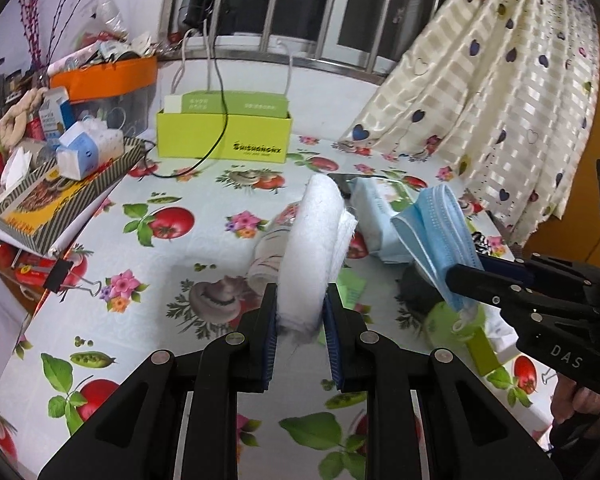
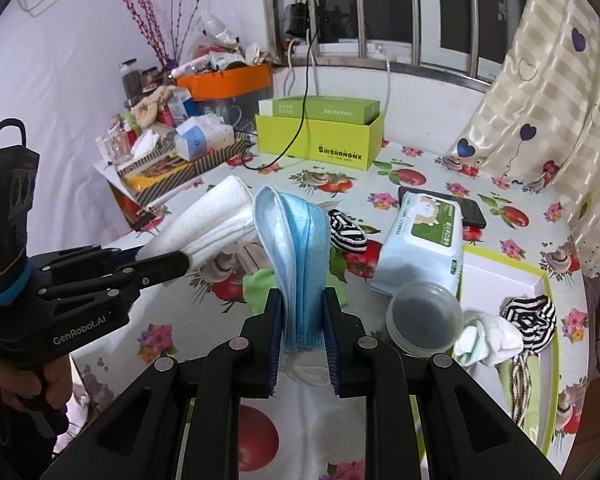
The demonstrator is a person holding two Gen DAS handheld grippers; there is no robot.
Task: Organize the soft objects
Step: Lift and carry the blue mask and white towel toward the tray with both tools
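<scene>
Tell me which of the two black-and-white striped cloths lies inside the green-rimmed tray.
The striped cloth at the right, bunched beside a white cloth in the tray. The other striped cloth lies on the tablecloth behind the mask.

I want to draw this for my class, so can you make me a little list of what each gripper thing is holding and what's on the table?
left hand-held gripper: shut on a folded white towel, lifted off the table
right hand-held gripper: shut on a folded blue face mask
table cover: fruit and flower tablecloth
at the back: open lime-green box
near the mask: wet wipes pack, with a black phone behind it
lime-edged white tray: holds a black-and-white striped cloth
</scene>
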